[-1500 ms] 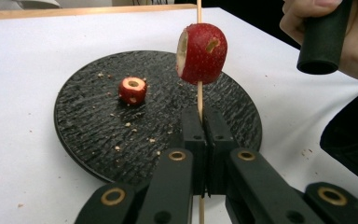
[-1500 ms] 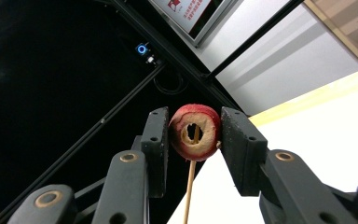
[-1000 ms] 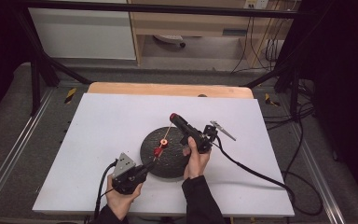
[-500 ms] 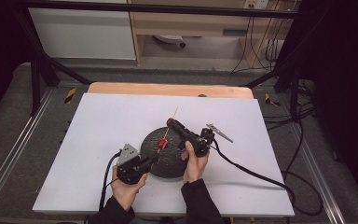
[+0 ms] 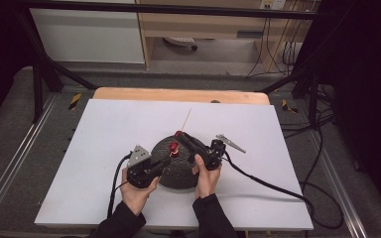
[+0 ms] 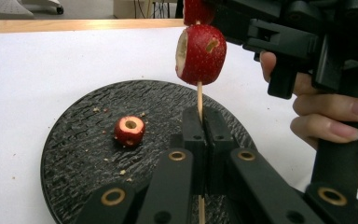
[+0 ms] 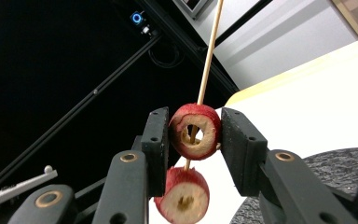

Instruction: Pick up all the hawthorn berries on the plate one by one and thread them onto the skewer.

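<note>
Bench (image 5: pixel 104 148) carries our dark plate (image 6: pixel 74 154), where one cored fruit ring (image 6: pixel 130 130) waits. Our left hand-held gripper (image 6: pixel 204 140) pinches the skewer (image 6: pixel 199 95) shut, below a threaded ring (image 6: pixel 201 53). Our right hand-held gripper (image 7: pixel 195 133) clamps another ring (image 7: pixel 195 131) on the stick. Squeezing harder could split that ring; tilting could snap the skewer. Nothing blocks the plate.

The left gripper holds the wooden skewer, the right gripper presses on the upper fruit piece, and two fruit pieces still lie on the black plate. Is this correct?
Not quite: one fruit piece lies on the black plate, as the left gripper view shows. The rest stands.
</note>
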`<state>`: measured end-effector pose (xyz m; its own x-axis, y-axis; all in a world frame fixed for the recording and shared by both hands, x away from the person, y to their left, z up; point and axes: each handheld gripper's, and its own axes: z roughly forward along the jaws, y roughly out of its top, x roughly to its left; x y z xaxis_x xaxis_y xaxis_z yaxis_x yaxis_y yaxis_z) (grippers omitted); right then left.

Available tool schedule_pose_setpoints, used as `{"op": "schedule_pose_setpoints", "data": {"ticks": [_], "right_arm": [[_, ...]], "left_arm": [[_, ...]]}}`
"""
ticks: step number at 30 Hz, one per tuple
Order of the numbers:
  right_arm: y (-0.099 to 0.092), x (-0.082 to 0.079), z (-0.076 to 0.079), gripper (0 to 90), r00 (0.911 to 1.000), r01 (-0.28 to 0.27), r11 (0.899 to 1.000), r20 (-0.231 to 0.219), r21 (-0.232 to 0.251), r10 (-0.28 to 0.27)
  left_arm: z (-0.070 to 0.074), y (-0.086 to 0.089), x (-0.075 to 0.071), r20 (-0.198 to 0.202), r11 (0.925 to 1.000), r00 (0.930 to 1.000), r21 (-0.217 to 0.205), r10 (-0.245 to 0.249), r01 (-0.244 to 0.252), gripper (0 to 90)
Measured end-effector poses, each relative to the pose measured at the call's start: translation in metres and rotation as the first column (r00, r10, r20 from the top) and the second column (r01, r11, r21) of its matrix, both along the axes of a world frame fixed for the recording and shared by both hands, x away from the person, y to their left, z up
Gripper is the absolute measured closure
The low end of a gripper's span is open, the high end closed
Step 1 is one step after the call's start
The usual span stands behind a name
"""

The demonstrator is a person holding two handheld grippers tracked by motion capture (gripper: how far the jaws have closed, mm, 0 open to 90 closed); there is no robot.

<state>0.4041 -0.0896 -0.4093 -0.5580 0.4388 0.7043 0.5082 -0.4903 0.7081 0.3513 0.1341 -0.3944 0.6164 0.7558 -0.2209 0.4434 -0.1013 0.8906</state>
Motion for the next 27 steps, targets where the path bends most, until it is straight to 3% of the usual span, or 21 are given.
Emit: {"op": "schedule_pose_setpoints", "data": {"ticks": [9,15,18,24,27], "right_arm": [[0.000,-0.001,0.000,63.1,1.0000,-0.008,0.999,0.001,-0.033,0.008],[-0.007,-0.001,0.006,50.6,0.9996,0.006,0.995,0.027,-0.099,-0.003],[-0.012,0.000,0.009,41.7,0.9998,-0.004,0.988,0.017,-0.154,0.007],[-0.022,0.003,0.009,26.6,0.9996,-0.026,0.955,-0.003,-0.296,0.026],[-0.028,0.005,0.009,19.8,0.9989,-0.047,0.928,-0.015,-0.369,0.045]], "left_arm": [[0.000,0.002,0.003,0.006,0.9998,0.9999,0.014,-0.014,0.014,89.0],[-0.004,0.011,0.001,0.009,0.9980,0.9990,0.047,-0.043,0.043,89.0],[-0.007,0.019,0.001,0.002,0.9969,0.9986,0.059,-0.052,0.052,89.0],[-0.013,0.033,-0.002,-0.011,0.9930,0.9979,0.099,-0.064,0.065,88.9],[-0.014,0.043,-0.005,-0.014,0.9900,0.9970,0.118,-0.077,0.078,88.9]]}}
